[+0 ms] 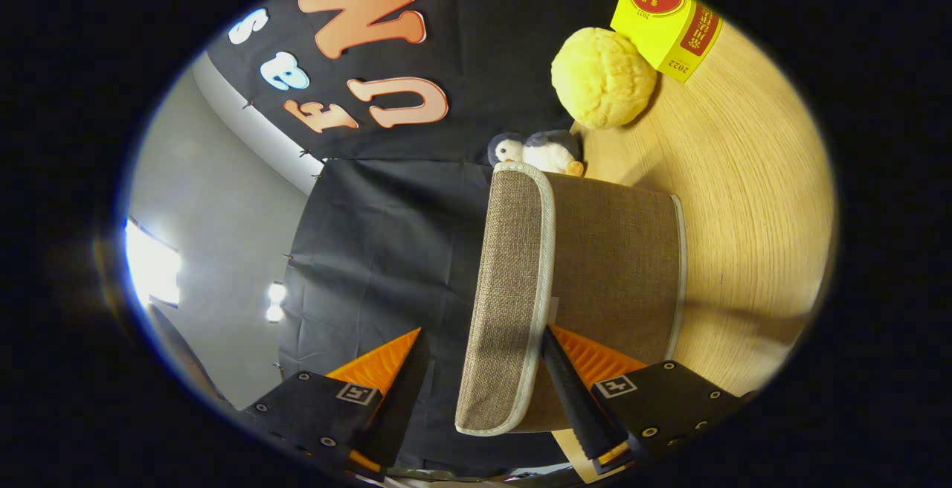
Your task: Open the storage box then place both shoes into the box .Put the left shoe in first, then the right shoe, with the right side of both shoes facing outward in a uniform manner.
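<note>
The storage box's lid sits between the gripper's wide-spread fingers, ungripped, so it may slip free when lifted.

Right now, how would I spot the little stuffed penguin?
Start at the wooden table and find the brown fabric storage box, whose lid sits between the open claw fingers. Just beyond the box lies the penguin. Unlike the round yellow plush ball and yellow carton farther on, it is grey-and-white with an orange foot.
</note>
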Demonstrator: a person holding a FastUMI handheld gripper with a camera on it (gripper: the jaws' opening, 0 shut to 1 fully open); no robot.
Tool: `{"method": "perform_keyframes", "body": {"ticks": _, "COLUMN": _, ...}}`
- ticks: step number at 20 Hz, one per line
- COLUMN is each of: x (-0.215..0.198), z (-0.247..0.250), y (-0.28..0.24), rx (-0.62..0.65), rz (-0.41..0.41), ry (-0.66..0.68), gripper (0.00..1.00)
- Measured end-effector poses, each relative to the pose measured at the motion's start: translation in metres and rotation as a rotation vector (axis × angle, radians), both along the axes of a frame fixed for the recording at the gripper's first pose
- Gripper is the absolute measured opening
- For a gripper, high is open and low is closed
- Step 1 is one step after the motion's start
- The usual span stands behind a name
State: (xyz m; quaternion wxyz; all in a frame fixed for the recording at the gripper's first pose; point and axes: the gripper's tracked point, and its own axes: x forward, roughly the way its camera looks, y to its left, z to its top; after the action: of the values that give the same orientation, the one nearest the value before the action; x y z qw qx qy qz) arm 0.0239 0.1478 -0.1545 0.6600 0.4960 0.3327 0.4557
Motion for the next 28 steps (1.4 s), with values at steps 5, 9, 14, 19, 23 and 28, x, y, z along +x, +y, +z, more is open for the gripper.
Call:
{"method": "perform_keyframes", "body": {"ticks": 5, "x": -0.003, "z": 0.03, "y": -0.004, "rx": 0.011, "rz": -0.065, "ry": -0.085, "gripper": 0.59}}
{"method": "perform_keyframes", "body": {"ticks": 9, "x": 0.007, "z": 0.048, "y": 0.0, "rx": -0.026, "rz": -0.156, "ry": -0.101, "gripper": 0.04}}
{"method": "perform_keyframes", "body": {"ticks": 14, "x": -0.001, "z": 0.1, "y": 0.03, "rx": -0.078, "rz": -0.187, "ry": -0.182, "gripper": 0.03}}
{"method": "perform_keyframes", "body": {"ticks": 19, "x": -0.011, "z": 0.151, "y": 0.098, "rx": -0.15, "rz": -0.19, "ry": -0.262, "gripper": 0.03}}
{"method": "perform_keyframes", "body": {"ticks": 23, "x": -0.011, "z": 0.163, "y": 0.148, "rx": -0.195, "rz": -0.2, "ry": -0.279, "gripper": 0.03}}
{"method": "perform_keyframes", "body": {"ticks": 28, "x": -0.009, "z": 0.153, "y": 0.19, "rx": -0.343, "rz": -0.238, "ry": -0.344, "gripper": 0.12}}
